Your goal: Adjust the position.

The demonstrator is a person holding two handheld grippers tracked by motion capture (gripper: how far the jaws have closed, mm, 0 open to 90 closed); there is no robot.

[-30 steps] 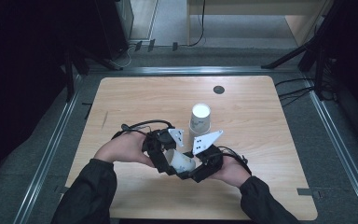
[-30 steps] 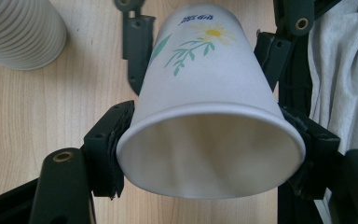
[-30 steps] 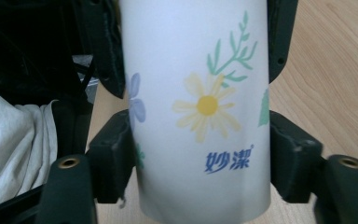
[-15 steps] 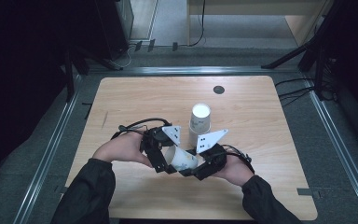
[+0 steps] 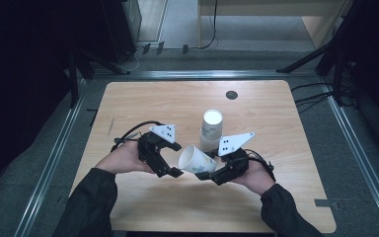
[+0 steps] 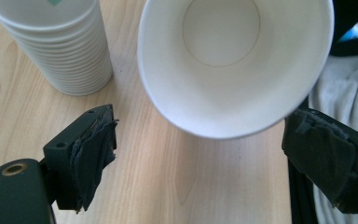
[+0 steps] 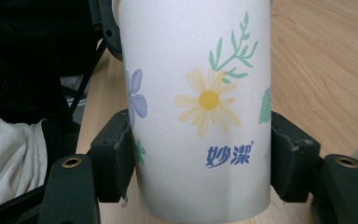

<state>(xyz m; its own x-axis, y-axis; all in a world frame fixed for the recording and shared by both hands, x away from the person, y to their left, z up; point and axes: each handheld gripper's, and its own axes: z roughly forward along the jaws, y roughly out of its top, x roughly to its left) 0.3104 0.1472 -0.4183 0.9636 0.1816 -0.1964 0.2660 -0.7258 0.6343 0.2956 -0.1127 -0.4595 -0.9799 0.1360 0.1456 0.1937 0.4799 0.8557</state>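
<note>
Gripping the tipped cup in the right tongs, left tongs just opening, empty; risking crushing by squeezing.

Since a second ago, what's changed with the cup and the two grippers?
The left gripper has just opened its jaws and let go of the paper cup, drawing back to the left so a gap shows. The right gripper keeps the cup clamped by its sides, mouth toward the left gripper. The stack of cups stands where it was on the table.
</note>
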